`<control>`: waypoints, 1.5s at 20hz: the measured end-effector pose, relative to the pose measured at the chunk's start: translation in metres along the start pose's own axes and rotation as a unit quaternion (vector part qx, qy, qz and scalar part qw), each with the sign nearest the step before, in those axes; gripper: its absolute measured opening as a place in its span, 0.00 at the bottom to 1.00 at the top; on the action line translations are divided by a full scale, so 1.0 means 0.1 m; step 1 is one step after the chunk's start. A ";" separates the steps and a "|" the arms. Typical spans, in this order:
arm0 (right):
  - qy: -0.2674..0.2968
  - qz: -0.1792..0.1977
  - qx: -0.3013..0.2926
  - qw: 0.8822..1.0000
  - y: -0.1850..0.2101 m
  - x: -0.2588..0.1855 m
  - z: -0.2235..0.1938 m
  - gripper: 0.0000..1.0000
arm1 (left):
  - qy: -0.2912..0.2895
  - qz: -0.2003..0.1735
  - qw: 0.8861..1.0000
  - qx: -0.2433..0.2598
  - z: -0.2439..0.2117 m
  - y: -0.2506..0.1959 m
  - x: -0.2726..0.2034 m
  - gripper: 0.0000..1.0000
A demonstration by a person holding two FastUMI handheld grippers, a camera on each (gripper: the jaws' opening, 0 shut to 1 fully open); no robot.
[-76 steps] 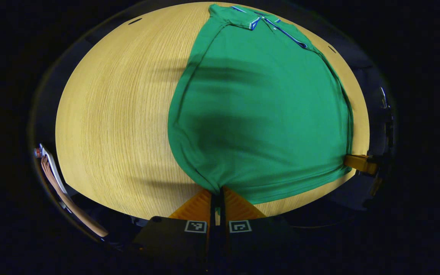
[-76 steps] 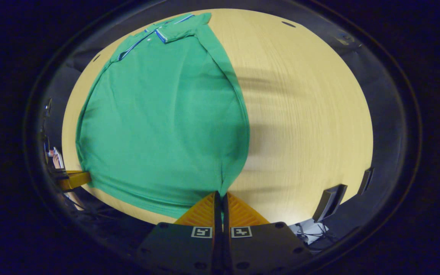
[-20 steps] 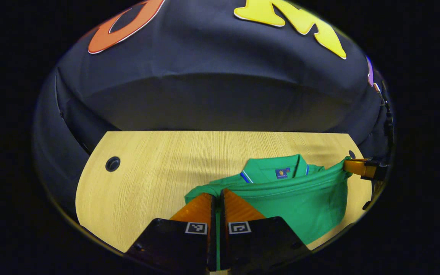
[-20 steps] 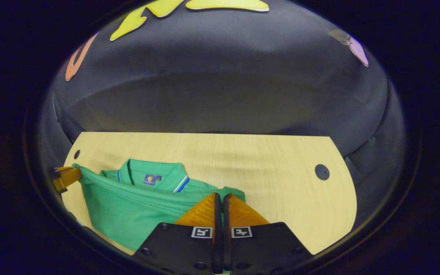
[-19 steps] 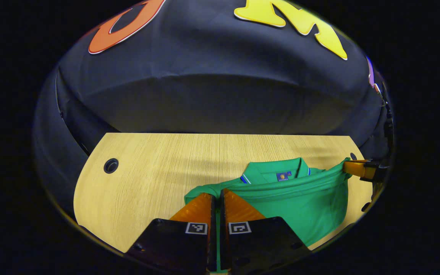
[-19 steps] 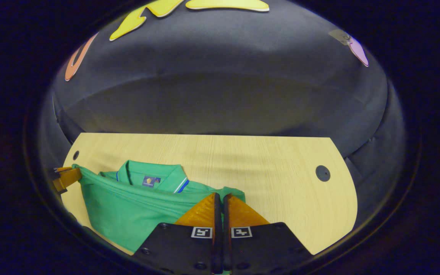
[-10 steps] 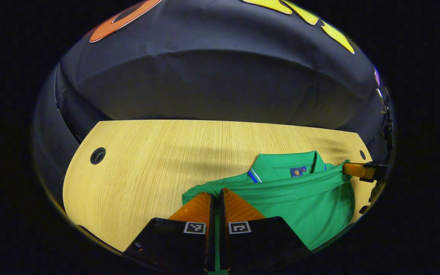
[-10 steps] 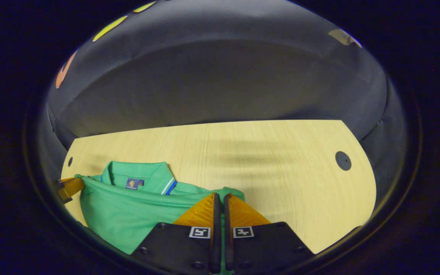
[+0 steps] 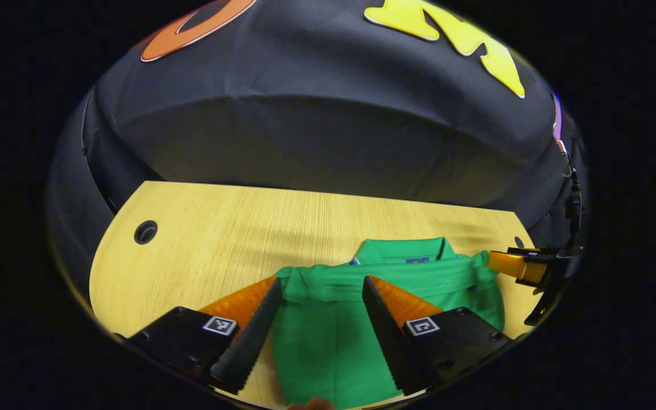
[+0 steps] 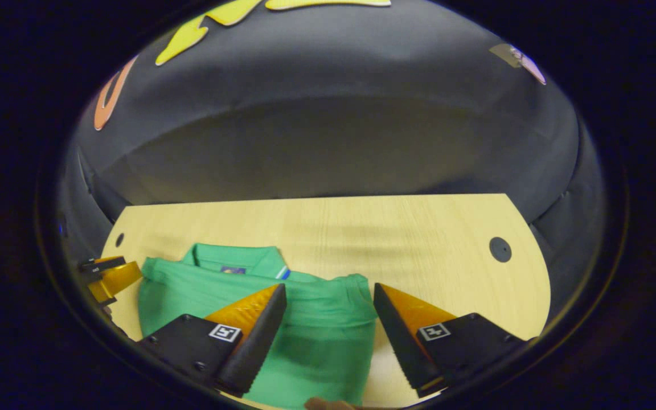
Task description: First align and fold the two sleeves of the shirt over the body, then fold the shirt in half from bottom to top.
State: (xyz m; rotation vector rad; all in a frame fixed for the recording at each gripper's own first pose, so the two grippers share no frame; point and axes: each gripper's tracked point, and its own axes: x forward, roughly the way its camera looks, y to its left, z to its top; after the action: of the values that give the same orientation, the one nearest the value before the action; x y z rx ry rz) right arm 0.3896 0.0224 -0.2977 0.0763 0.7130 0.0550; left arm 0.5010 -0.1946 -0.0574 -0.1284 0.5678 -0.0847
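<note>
The green polo shirt (image 9: 328,341) lies folded in half on the wooden table (image 9: 208,228), its hem edge up by the collar (image 9: 402,250). My left gripper (image 9: 319,282) stands open over the shirt's left top corner, with the cloth lying loose between its fingers. In the right gripper view the same shirt (image 10: 311,324) lies flat, its collar (image 10: 237,259) at the far side. My right gripper (image 10: 329,287) is open over the shirt's right top corner. Each gripper appears at the edge of the other's view: the right gripper (image 9: 519,266) and the left gripper (image 10: 109,276).
The table has a round cable hole (image 9: 145,232) at its far left and another hole (image 10: 499,249) at its far right. The booth's black cloth wall (image 9: 316,131) rises just behind the table's far edge. Bare tabletop (image 10: 419,239) stretches right of the shirt.
Both grippers carried the shirt's bottom hem from the near edge up to the collar, then opened and let it go. The hem now lies flat on the shirt.
</note>
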 end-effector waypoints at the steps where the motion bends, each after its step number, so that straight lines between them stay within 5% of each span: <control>1: -0.009 -0.001 -0.001 1.000 0.01 -0.16 0.06 0.96 | -0.011 0.005 1.000 0.007 0.08 0.01 -0.12 1.00; 10: -0.150 -0.017 -0.017 0.988 0.13 -2.29 0.60 0.99 | -0.122 0.028 0.992 0.017 0.71 -0.16 -1.72 0.99; 15: -0.216 -0.019 -0.026 0.976 0.24 -3.37 0.52 0.99 | -0.176 0.030 0.983 0.034 0.78 -0.21 -2.52 0.98; 30: -0.299 -0.030 -0.011 0.954 0.10 -4.75 0.01 0.96 | -0.242 0.032 0.970 0.011 0.51 -0.16 -3.91 0.98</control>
State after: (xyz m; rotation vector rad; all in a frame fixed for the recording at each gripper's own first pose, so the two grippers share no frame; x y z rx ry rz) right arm 0.0318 -0.0042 0.0134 0.0447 0.1073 -0.0197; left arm 0.1991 -0.1608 0.1952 -0.1040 0.0836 0.0039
